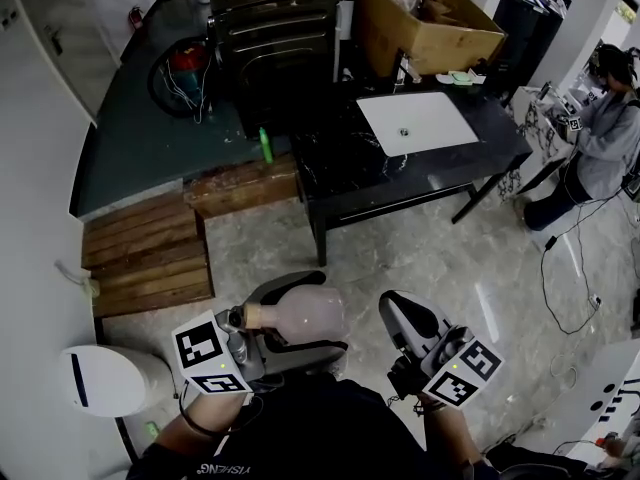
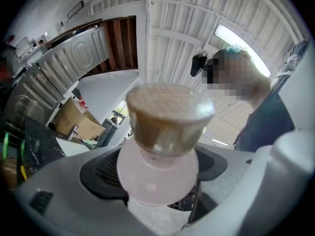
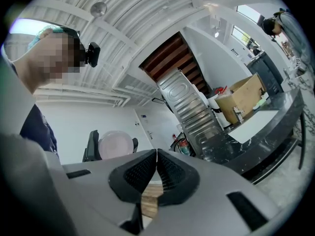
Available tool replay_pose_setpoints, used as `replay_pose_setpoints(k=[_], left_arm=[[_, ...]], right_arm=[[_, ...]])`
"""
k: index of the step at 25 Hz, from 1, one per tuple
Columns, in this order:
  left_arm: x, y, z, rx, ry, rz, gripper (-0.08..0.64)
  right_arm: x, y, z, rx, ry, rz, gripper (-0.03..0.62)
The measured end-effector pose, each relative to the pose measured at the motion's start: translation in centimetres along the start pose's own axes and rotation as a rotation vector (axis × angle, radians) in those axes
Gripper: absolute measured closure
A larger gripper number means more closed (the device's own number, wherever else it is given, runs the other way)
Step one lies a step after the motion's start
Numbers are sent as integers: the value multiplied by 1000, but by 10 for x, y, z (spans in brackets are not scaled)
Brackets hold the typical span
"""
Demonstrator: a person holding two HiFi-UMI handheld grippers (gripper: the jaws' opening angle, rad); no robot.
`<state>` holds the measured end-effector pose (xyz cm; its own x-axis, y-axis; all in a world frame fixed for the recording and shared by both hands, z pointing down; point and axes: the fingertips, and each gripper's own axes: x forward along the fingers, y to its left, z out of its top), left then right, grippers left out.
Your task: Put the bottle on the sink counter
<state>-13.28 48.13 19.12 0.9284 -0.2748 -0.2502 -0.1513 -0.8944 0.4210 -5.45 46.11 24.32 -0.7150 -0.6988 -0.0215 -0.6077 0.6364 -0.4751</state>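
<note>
The pale pink translucent bottle with a tan cap lies level in the left gripper. The gripper's fingers are spread wide and clamp its round body from both sides, the cap pointing back toward the person. The bottle hangs over the pale stone floor, near the person and well apart from the black marble counter farther off. That counter holds a white rectangular sink and, at its far edge, a brown cardboard box. To the right, the right gripper has its fingers clenched together on nothing.
</note>
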Motion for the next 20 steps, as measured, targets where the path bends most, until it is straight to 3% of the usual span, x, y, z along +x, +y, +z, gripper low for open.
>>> replay_pose_setpoints(k=[20], left_arm=[[24,19,-9,-8,-5,14,156]], right_arm=[[-12,-38,7,27,5,-31,566]])
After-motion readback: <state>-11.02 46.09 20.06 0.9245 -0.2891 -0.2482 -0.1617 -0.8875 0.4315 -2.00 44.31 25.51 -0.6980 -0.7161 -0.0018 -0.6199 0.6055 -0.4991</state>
